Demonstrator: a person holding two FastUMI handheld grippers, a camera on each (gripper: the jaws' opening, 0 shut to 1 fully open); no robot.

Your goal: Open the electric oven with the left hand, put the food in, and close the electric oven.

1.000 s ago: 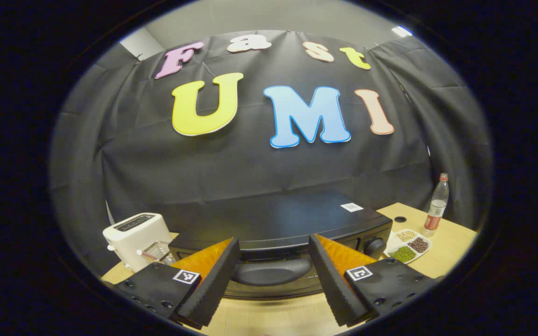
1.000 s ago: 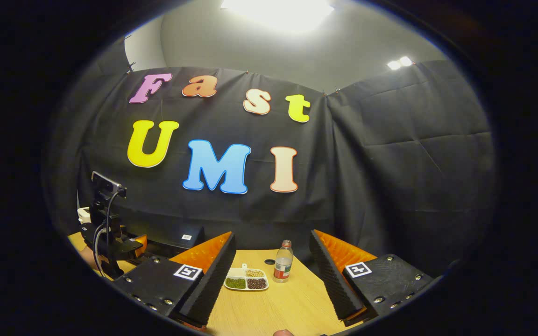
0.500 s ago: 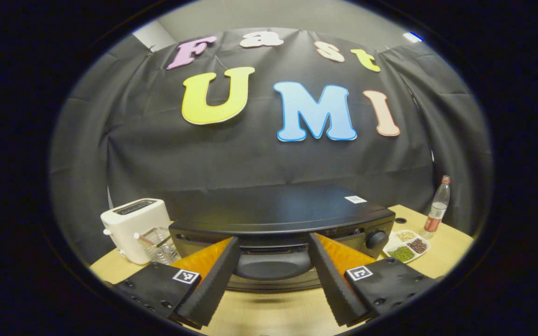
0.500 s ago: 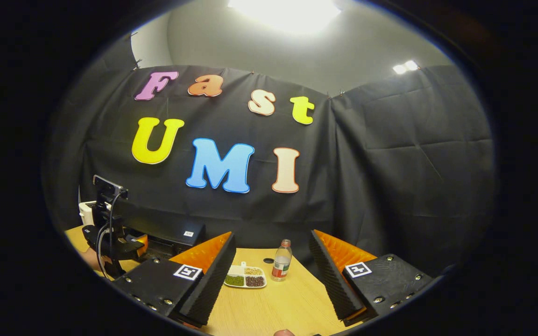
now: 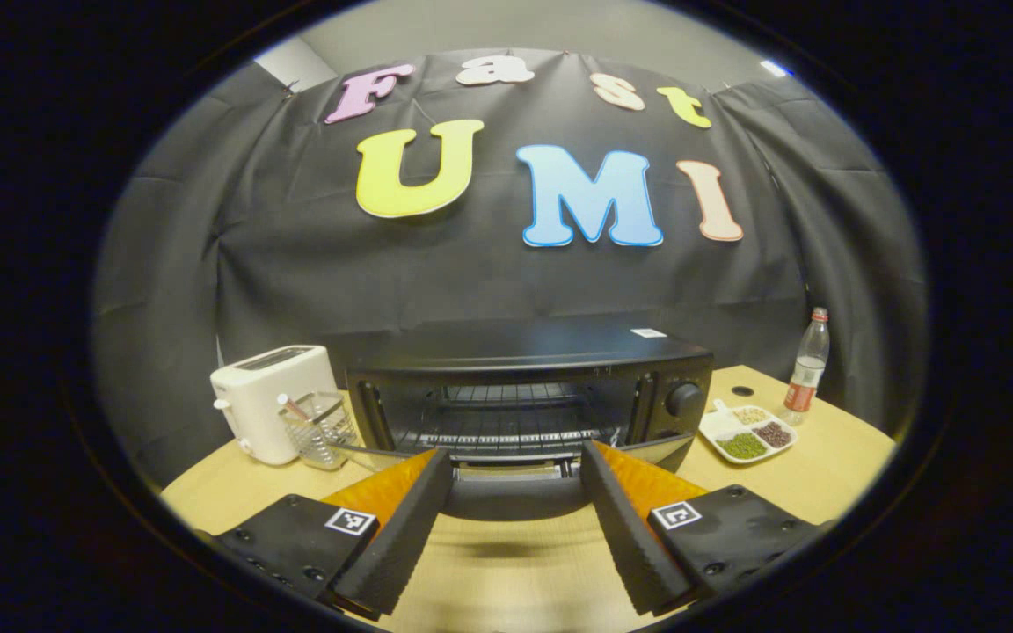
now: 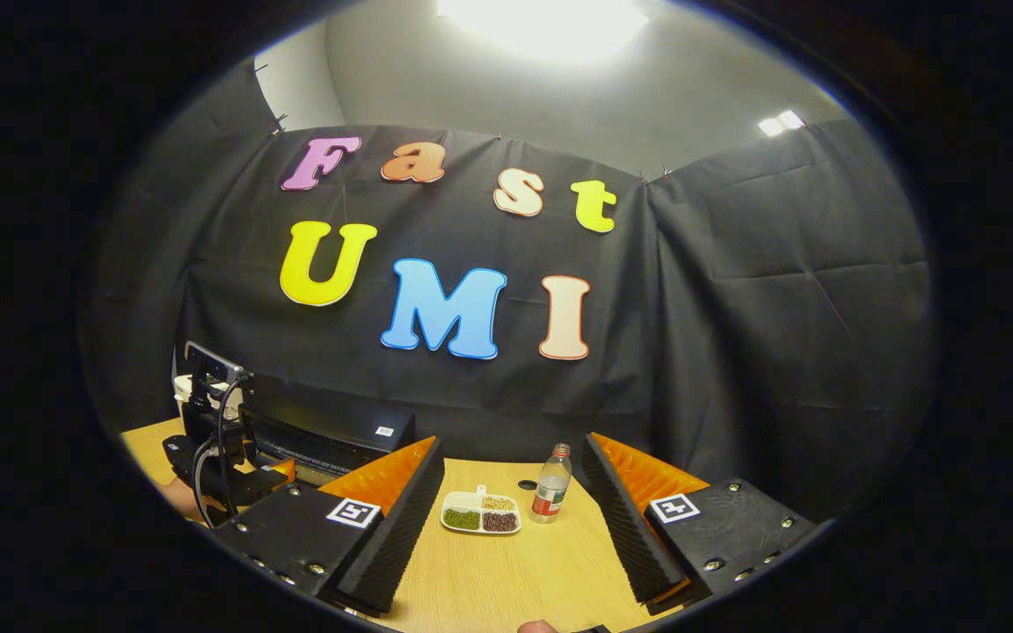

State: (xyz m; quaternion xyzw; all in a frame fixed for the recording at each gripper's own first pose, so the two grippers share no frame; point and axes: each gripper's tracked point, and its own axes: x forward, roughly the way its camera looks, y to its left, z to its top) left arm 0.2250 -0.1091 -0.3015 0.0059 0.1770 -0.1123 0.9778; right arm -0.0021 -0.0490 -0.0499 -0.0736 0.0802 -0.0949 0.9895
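two grippers, jaws wide, neither holding anything. left gripper view: left gripper (image 5: 513,519) at bottom centre, the door handle (image 5: 515,494) between its fingers, untouched; electric oven (image 5: 524,387) at centre, door down, rack visible. food tray (image 5: 746,433) at right on the table (image 5: 823,457). right gripper view: right gripper (image 6: 511,527) at bottom centre, above the table.

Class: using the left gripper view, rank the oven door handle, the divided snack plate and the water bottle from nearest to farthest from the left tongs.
1. Oven door handle: between the left tongs, directly ahead.
2. Divided snack plate: on the table, to the right of the oven.
3. Water bottle: far right, beyond the plate, near the cloth wall.
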